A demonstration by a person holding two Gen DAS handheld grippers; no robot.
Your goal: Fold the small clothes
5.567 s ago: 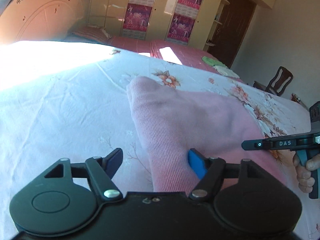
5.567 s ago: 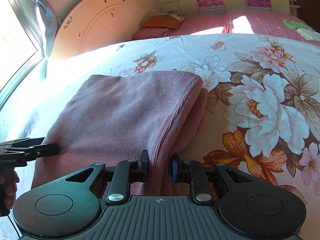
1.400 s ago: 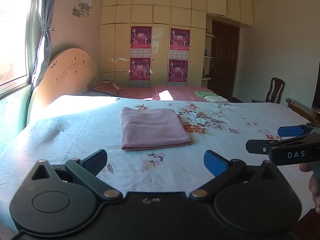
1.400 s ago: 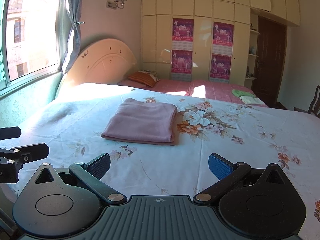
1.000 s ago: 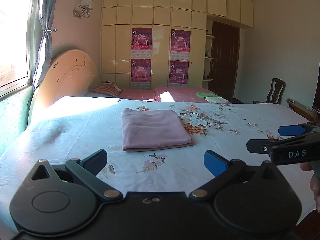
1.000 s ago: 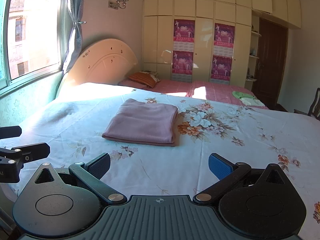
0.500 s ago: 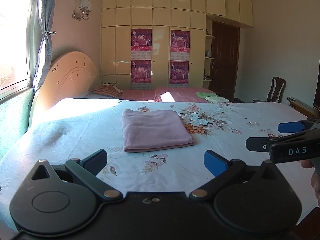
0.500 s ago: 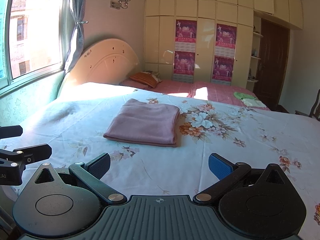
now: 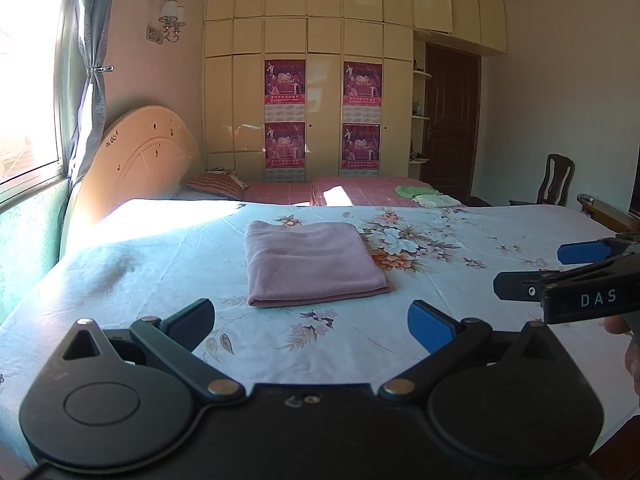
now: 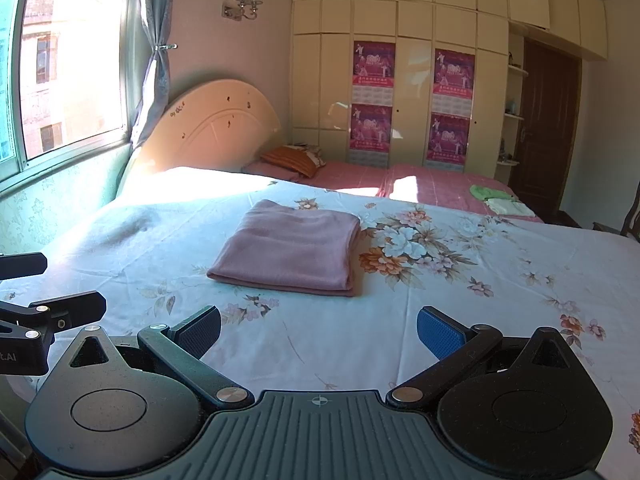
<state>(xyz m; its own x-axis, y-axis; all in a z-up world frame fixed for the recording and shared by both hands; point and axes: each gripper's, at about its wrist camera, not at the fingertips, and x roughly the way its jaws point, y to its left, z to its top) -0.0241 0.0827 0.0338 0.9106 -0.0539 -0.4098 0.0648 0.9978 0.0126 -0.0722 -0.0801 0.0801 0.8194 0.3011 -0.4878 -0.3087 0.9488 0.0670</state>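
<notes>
On bed (image 9: 160,264), folded cloth (image 9: 312,262) apparently unmoved, grippers unchanged.

Floral bedsheet (image 9: 440,320), headboard (image 10: 216,128), striped pillow (image 9: 216,185), wooden chair (image 9: 558,180), wardrobe posters (image 10: 372,100)

At three o'clock in the left wrist view, the frame edge cuts off the black DAS-marked right gripper (image 9: 528,270) and the bare hand (image 9: 631,354) holding it.

Black left gripper (image 9: 310,320), silver pivot screws, one blue pad, matching right gripper (image 10: 318,330), white "DAS" lettering
</notes>
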